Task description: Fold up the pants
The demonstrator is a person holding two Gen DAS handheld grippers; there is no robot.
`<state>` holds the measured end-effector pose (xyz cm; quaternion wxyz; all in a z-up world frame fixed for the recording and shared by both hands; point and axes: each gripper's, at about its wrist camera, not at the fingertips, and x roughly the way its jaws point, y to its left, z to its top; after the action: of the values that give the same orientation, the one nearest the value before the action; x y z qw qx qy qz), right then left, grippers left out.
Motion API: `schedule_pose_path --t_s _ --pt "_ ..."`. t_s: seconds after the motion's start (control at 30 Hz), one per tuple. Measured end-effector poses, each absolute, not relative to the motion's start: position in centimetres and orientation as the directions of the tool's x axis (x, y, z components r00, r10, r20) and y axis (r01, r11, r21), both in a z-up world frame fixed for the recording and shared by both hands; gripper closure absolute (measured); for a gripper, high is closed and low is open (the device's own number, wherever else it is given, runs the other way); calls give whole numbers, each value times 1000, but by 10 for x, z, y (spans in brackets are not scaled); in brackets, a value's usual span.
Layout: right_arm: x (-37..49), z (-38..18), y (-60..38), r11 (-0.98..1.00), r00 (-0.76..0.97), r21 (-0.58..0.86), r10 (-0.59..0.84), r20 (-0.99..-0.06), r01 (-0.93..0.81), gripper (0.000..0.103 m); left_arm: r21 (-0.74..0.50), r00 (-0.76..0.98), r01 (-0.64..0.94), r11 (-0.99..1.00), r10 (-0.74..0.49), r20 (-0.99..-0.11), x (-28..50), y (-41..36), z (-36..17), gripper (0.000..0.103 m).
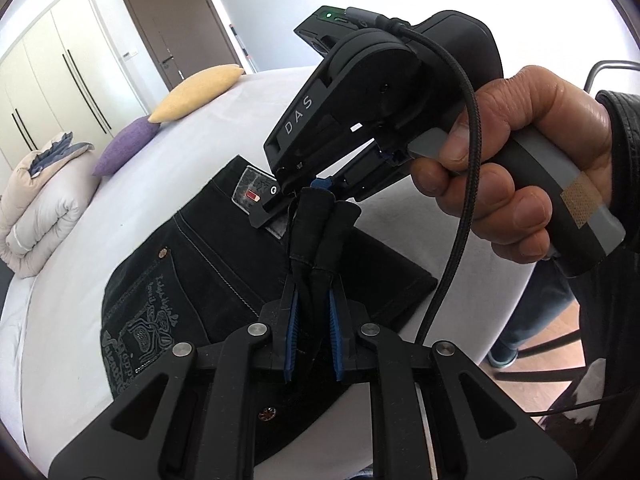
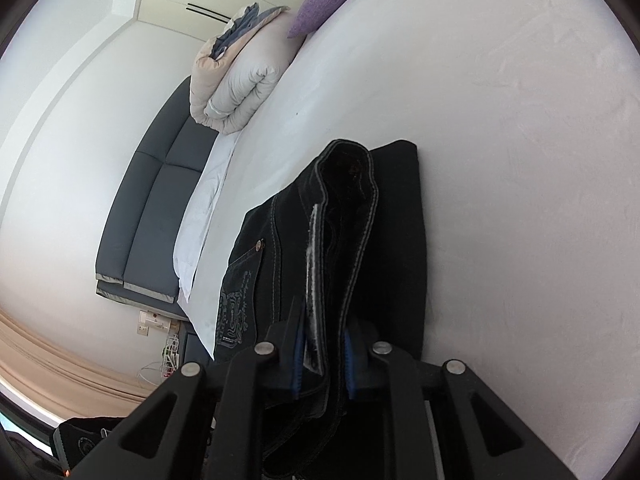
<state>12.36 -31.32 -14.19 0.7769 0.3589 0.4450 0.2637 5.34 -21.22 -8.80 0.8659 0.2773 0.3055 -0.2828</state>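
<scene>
Black jeans (image 1: 192, 264) with an embroidered back pocket lie partly folded on the white bed (image 1: 192, 148). My left gripper (image 1: 312, 280) is shut on a bunched black edge of the jeans, held above the folded part. My right gripper (image 1: 296, 196), held in a hand, shows in the left wrist view, its tips close to the same bunch by the waistband label. In the right wrist view my right gripper (image 2: 324, 344) is shut on the waistband of the jeans (image 2: 360, 240), which hang down toward the bed.
A yellow pillow (image 1: 196, 92) and a purple pillow (image 1: 124, 148) lie at the head of the bed, beside a rolled duvet (image 1: 40, 208). A dark headboard (image 2: 152, 208) stands by the wall. Wardrobes and a brown door (image 1: 176, 24) stand behind.
</scene>
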Motion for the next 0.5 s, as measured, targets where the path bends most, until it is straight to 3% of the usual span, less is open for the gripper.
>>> schedule_pose_path --t_s 0.3,0.47,0.5 --pt "114 -160 -325 598 469 796 731 -496 -91 83 287 622 678 677 -320 -715 54 -222 -110 90" --pt "93 -139 -347 613 532 787 689 -493 -64 51 79 547 684 725 -439 -712 57 -185 -79 84" --pt "88 -134 -351 618 549 784 675 -493 -55 50 32 540 677 735 -466 -701 58 -174 -70 84"
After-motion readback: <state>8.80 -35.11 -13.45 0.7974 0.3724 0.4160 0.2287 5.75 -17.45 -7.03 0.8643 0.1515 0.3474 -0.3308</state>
